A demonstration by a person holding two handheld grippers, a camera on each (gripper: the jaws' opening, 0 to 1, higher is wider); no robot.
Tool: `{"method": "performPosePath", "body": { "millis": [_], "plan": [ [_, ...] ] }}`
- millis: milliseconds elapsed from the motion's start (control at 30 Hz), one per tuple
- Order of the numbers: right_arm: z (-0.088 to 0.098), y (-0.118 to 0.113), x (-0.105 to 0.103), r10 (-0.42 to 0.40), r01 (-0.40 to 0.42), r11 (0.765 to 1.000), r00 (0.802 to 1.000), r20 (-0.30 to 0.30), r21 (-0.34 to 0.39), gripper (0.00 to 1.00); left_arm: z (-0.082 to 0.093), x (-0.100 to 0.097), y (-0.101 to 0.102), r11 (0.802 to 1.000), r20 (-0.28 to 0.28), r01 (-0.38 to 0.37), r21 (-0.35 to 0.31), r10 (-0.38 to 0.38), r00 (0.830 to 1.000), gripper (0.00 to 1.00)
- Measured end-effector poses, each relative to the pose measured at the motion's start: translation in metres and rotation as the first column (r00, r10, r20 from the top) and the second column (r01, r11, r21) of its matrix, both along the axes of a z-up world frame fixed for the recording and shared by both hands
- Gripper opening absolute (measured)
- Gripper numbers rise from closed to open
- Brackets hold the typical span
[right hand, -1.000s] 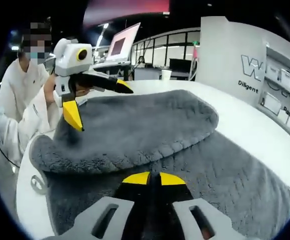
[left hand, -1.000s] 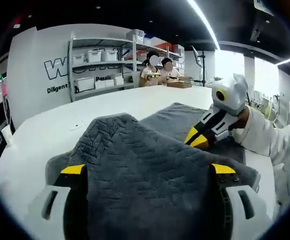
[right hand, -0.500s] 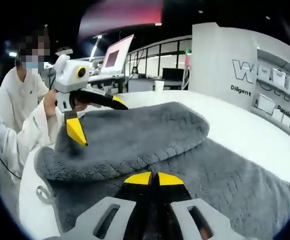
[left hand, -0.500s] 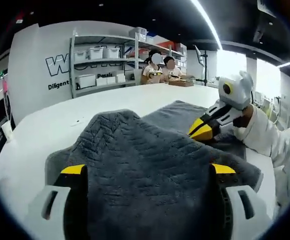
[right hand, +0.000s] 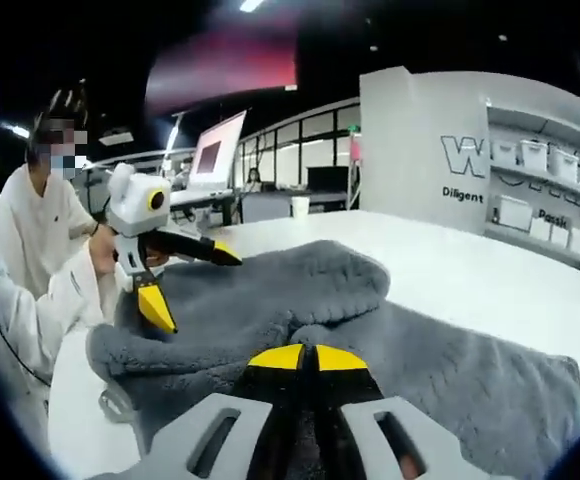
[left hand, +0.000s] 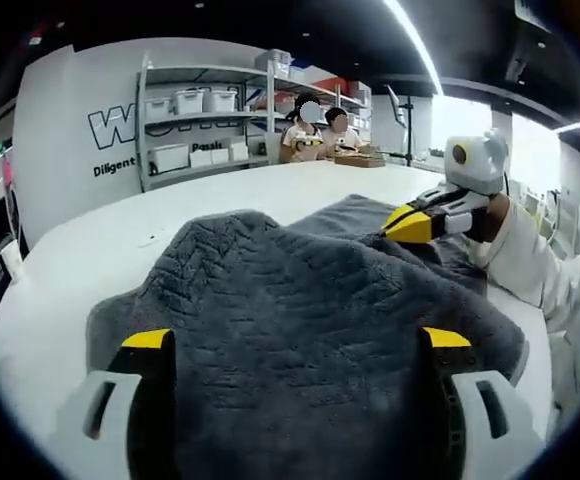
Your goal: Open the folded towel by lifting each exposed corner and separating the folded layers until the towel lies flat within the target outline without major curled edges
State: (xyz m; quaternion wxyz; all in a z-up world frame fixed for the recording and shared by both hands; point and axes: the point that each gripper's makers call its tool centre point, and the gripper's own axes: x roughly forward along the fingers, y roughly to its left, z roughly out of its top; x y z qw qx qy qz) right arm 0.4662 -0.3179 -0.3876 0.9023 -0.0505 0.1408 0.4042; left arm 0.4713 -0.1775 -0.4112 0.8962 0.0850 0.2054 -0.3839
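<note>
Grey towel (right hand: 300,300) bunched; right gripper (right hand: 305,357) probably pinching fold.

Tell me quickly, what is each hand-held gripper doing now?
Left hand-held gripper: open, towel between its jaws.
Right hand-held gripper: shut on towel.

In the left gripper view the raised fold of the grey towel (left hand: 300,320) fills the gap between the wide-apart jaws and runs off the bottom edge, hiding the counter (left hand: 100,250) beneath and the towel's near hem. The right gripper (left hand: 413,226) has its yellow tips against the far cloth; what they pinch is too small to tell. In the right gripper view the towel (right hand: 470,370) passes under the closed jaws, its near corner cut off.
</note>
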Motion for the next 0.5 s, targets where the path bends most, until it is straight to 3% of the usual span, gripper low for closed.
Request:
{"method": "performPosePath", "body": {
  "millis": [300,400,500],
  "plan": [
    [0.018,-0.016,-0.001,-0.04,0.037,0.996,0.999,0.033,0.084,0.0,-0.002,0.001,0.001,1.0,-0.006,-0.002,0.009,0.002,1.0,0.98],
    [0.021,-0.022,0.0,-0.045,0.044,0.992,0.999,0.013,0.115,0.0,-0.002,0.001,0.001,1.0,-0.006,-0.004,0.01,0.004,1.0,0.98],
    [0.023,-0.028,0.001,-0.057,0.054,0.993,0.998,0.027,0.107,0.0,-0.003,0.001,0.001,1.0,-0.007,-0.005,0.011,0.005,1.0,0.98]
  ]
}}
